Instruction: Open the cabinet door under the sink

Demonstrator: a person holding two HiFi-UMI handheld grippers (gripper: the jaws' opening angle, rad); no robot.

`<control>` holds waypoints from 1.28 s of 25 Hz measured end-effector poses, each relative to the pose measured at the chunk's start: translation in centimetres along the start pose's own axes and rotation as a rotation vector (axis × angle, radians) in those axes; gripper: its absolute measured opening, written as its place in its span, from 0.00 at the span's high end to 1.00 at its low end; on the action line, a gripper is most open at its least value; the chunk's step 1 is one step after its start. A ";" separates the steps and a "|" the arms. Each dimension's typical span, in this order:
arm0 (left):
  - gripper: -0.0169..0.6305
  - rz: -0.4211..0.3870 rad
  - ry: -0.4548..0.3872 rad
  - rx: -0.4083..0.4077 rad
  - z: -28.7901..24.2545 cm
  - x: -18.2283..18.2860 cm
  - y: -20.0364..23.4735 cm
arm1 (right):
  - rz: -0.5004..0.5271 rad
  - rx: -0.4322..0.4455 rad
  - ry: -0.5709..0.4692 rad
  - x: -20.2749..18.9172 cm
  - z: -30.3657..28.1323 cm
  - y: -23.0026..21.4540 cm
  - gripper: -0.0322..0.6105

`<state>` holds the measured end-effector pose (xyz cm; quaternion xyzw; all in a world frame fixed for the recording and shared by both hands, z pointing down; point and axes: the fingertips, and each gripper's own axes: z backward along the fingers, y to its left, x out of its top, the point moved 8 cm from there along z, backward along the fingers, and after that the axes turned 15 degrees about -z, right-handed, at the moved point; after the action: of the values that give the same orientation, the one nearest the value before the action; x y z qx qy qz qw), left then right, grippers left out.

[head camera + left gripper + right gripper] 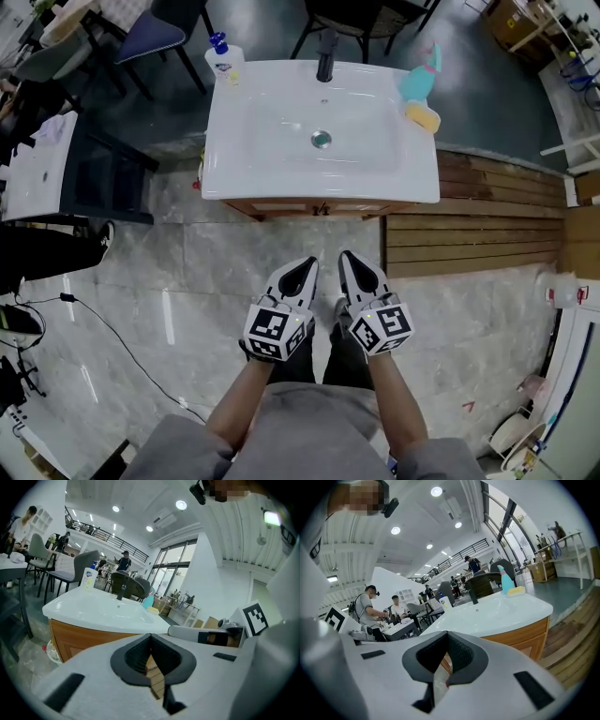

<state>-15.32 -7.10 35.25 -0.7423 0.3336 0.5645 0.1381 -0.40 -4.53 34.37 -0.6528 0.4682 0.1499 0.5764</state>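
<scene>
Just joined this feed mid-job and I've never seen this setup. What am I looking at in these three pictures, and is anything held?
No robot: a person carries a hand-held gripper in each hand. The head view looks steeply down from the person's head at the left hand-held gripper and right hand-held gripper, side by side over the floor, short of the white sink. The other two pictures come from a camera on each one, looking along its jaws toward the wooden cabinet. On the sink sit a faucet, soap bottle, blue spray bottle and yellow sponge. Both jaws are shut, empty.
</scene>
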 end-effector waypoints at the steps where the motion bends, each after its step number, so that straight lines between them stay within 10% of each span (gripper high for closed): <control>1: 0.96 0.005 0.002 0.005 -0.3 -0.4 0.2 | -0.009 0.003 0.009 -0.3 -0.4 -0.4 0.94; 32: 0.96 0.042 0.075 0.274 -12.6 -14.3 4.1 | -0.405 0.104 0.226 -10.6 -12.0 -19.4 0.93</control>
<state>-10.59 -12.58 53.36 -0.7299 0.4278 0.4884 0.2138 5.20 -12.57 57.54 -0.7154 0.3961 -0.0672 0.5716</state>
